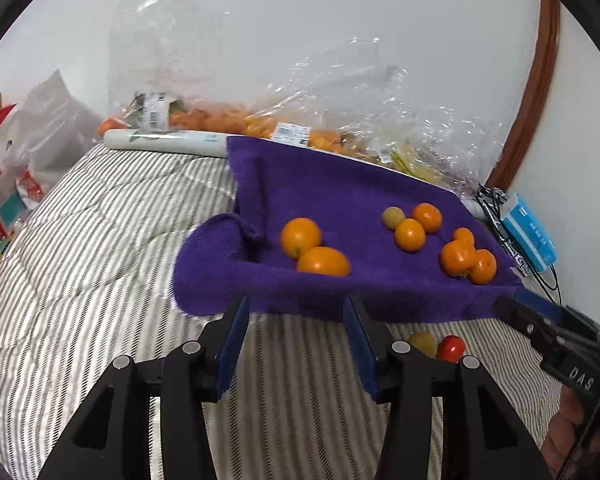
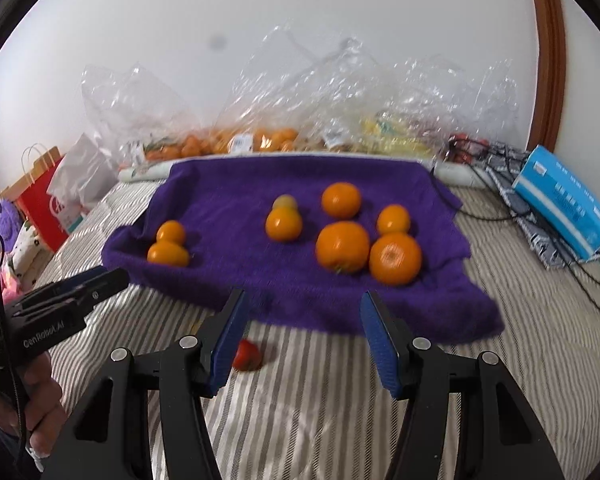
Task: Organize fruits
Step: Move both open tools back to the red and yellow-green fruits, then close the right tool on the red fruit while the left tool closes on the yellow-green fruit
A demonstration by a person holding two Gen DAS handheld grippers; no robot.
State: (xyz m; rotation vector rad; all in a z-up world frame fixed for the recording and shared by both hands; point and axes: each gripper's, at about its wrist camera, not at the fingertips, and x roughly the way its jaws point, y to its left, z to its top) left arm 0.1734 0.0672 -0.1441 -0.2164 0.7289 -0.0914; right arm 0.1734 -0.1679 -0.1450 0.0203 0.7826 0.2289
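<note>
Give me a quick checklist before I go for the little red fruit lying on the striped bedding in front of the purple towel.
1. Right hand-held gripper open and empty: ok.
2. Left hand-held gripper open and empty: ok.
3. Red fruit in view: ok, it lies on the striped bedding, partly behind the right gripper's left finger.
4. Room around it: not ok, a yellowish fruit sits right beside it; whether they touch, cannot tell.
5. Oranges settled on the purple towel: ok.
6. Red fruit's firmness: cannot tell.
</note>
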